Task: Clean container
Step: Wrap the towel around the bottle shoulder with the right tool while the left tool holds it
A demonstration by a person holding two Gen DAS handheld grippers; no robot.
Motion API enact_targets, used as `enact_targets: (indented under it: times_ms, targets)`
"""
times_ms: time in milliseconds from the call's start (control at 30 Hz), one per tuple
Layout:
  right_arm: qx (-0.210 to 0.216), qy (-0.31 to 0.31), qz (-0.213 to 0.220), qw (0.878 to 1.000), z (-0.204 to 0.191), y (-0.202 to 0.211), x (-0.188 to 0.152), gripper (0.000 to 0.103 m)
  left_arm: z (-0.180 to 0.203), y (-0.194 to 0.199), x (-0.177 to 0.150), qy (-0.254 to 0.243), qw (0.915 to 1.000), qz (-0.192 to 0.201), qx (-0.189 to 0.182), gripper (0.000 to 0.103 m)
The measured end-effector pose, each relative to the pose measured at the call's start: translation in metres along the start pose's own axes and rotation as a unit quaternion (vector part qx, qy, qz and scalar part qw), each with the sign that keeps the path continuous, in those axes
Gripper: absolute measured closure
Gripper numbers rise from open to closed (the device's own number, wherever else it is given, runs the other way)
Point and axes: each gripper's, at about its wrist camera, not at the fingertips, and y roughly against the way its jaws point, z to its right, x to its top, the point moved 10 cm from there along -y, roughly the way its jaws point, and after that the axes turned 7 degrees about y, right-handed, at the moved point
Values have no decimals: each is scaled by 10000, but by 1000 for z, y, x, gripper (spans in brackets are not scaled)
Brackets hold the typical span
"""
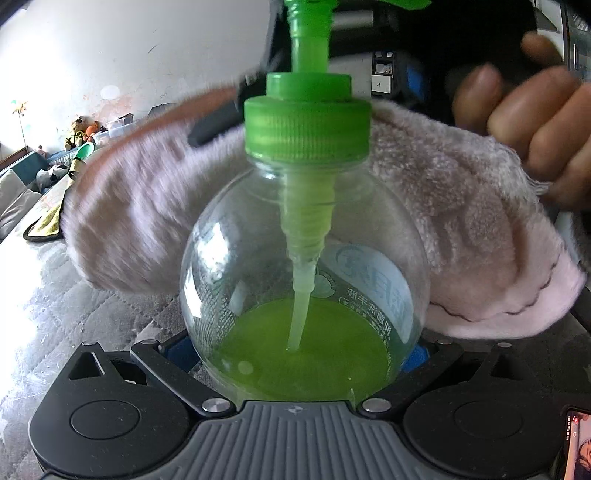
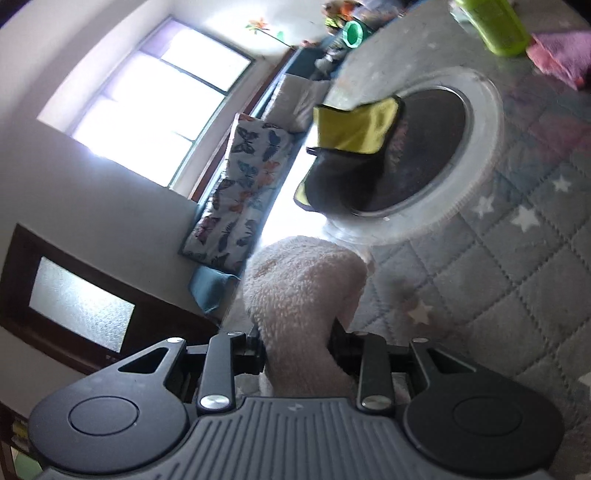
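A round clear pump bottle [image 1: 306, 258] with a green cap and green liquid at its bottom fills the left wrist view. My left gripper [image 1: 299, 356] is shut on its lower body, one blue pad [image 1: 181, 354] on each side. A fluffy pink cloth [image 1: 461, 236] wraps around the back of the bottle near its neck, blurred on the left. My right gripper [image 2: 295, 347] is shut on that pink cloth [image 2: 303, 291]; one of its black fingers [image 1: 214, 125] shows behind the cap. A person's hand [image 1: 535, 122] is at the upper right.
The grey quilted star-print surface [image 2: 517, 280] lies below. On it stands a round clear-rimmed container [image 2: 484, 133] with a yellow and black cloth [image 2: 354, 129] draped over its edge. A green container [image 2: 495, 26] and a purple cloth [image 2: 561, 55] sit farther off. A sofa with cushions [image 2: 240, 184] runs along the wall.
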Motion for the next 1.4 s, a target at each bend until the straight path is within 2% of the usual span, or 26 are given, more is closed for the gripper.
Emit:
enact_targets:
  times_ms: [333, 500, 667, 933, 1033, 1400]
  targets:
    - [-417, -405, -172, 9982, 48, -5, -25, 72, 5, 2, -2, 0, 10000, 0, 0, 0]
    - [-461, -485, -135, 9977, 55, 5, -33, 72, 5, 2, -2, -1, 10000, -1, 1, 0]
    - [-354, -490, 33, 9982, 46, 21, -31, 72, 7, 5, -3, -4, 10000, -1, 3, 0]
    - [127, 11, 362, 9993, -3, 42, -14, 72, 9, 5, 0, -7, 10000, 0, 5, 0]
    - [-39, 160, 379, 9991, -1, 37, -15, 72, 11, 7, -1, -8, 10000, 0, 6, 0]
    - [-537, -289, 108, 9981, 45, 24, -35, 71, 13, 8, -1, -9, 10000, -2, 6, 0]
